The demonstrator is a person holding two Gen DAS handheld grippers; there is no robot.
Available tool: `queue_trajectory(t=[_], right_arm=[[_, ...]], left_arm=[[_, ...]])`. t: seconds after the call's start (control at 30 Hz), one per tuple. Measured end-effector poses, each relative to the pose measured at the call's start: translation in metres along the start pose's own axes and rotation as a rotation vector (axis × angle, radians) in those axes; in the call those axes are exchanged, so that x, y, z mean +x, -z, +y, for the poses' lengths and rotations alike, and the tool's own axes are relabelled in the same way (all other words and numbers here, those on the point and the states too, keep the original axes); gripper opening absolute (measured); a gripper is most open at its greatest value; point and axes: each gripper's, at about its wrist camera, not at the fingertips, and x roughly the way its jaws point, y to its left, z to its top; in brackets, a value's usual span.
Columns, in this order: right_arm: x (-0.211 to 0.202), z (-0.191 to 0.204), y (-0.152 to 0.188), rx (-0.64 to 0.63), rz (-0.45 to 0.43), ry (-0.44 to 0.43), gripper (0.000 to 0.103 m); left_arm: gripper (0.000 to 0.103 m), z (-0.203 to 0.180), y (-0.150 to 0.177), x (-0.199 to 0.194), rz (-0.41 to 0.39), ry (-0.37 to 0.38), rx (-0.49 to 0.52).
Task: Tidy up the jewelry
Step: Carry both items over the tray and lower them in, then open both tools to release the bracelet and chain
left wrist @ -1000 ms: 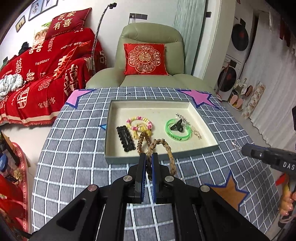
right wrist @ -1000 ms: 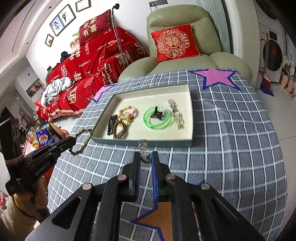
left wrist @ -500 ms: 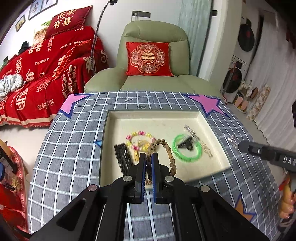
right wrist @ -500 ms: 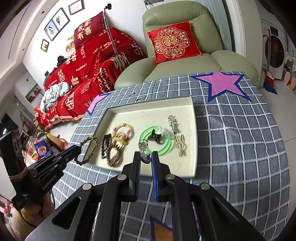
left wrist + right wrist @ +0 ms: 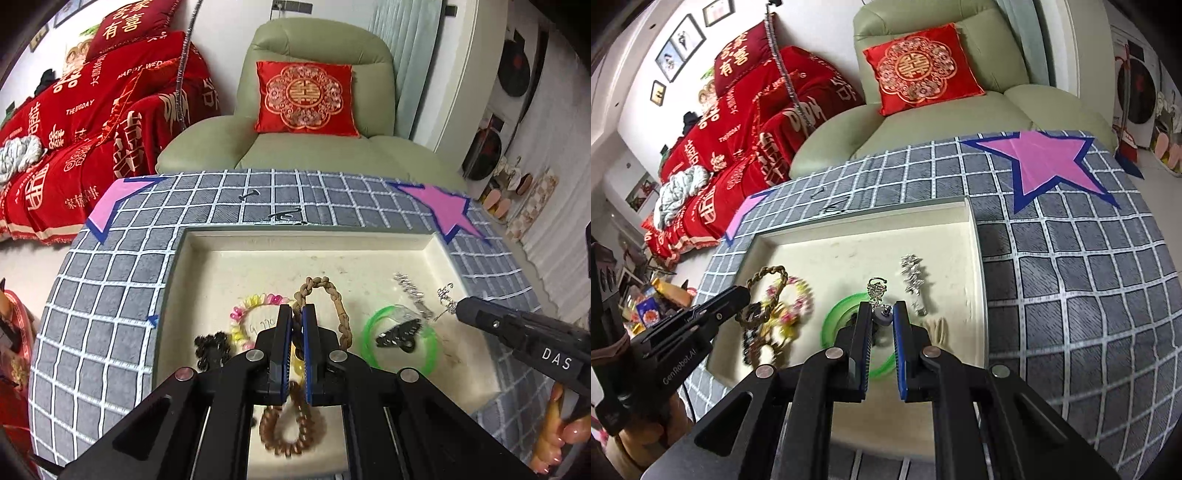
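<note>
A shallow cream tray [image 5: 306,254] [image 5: 971,258] lies on the grey checked tablecloth. My left gripper [image 5: 297,314] is shut on a brown braided bracelet [image 5: 334,295] and holds it over the tray's middle. My right gripper [image 5: 881,314] is shut on a small silver earring [image 5: 877,290] above a green bangle [image 5: 834,314]. In the tray lie a pink-yellow bead bracelet [image 5: 251,306], a black hair clip [image 5: 212,349], a brown bead bracelet [image 5: 291,432], the green bangle [image 5: 369,328] with a black claw clip [image 5: 399,334] on it, and a silver hairpin [image 5: 410,290].
The tablecloth [image 5: 110,295] carries pink star patches [image 5: 1045,166] at its far corners. A green armchair with a red cushion [image 5: 306,98] stands behind the table, and a red-covered sofa [image 5: 74,122] to the left. A hand [image 5: 565,435] holds the right gripper's handle.
Both grippers have moved forward and down, from the tray's near edge to over its inside. Each keeps its piece: the braided bracelet on the left, the earring on the right.
</note>
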Motion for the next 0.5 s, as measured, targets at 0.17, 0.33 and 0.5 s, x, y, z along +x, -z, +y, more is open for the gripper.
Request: queue_trajectory(t=[0.17, 0.33, 0.5], right_arm=[[0.022, -0.007, -0.002, 0.003, 0.015, 0.023, 0.012], [0.036, -0.012, 0.001, 0.01, 0.033, 0.034, 0.012], [0.041, -0.016, 0.003, 0.02, 0.032, 0.038, 0.013]], left_arm=[[0.013, -0.009, 0.001, 0.018, 0.023, -0.043, 0.061], [0.014, -0.008, 0.002, 0.028, 0.045, -0.051, 0.06], [0.014, -0.01, 0.003, 0.03, 0.047, -0.069, 0.069]])
